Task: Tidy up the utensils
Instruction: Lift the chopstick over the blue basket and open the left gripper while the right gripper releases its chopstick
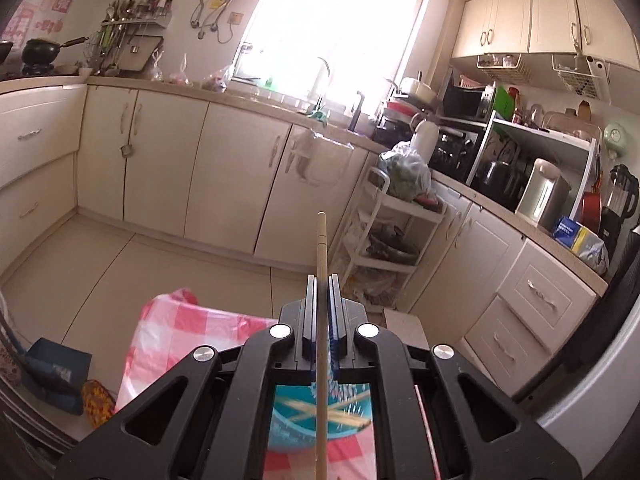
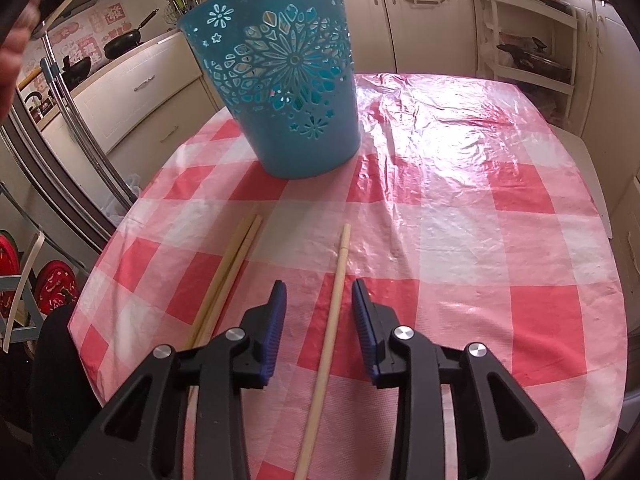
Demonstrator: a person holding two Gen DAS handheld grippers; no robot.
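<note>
My left gripper (image 1: pixel 321 280) is shut on a wooden chopstick (image 1: pixel 321 248), held high above the table and pointing out over the kitchen floor. Below it, through the gripper frame, shows the blue cut-out basket (image 1: pixel 288 436) with several chopsticks inside. In the right wrist view the same blue basket (image 2: pixel 280 80) stands upright at the far side of the red-checked table (image 2: pixel 460 220). My right gripper (image 2: pixel 319 292) hangs open over a single chopstick (image 2: pixel 334 304) lying on the cloth between its fingers, pads apart from it. Two more chopsticks (image 2: pixel 228 276) lie side by side to its left.
Cream cabinets line the walls around the floor. A white shelf cart (image 1: pixel 384 240) with bags stands by the corner. A folded metal frame (image 2: pixel 76 128) leans left of the table. The tablecloth's near right area is bare.
</note>
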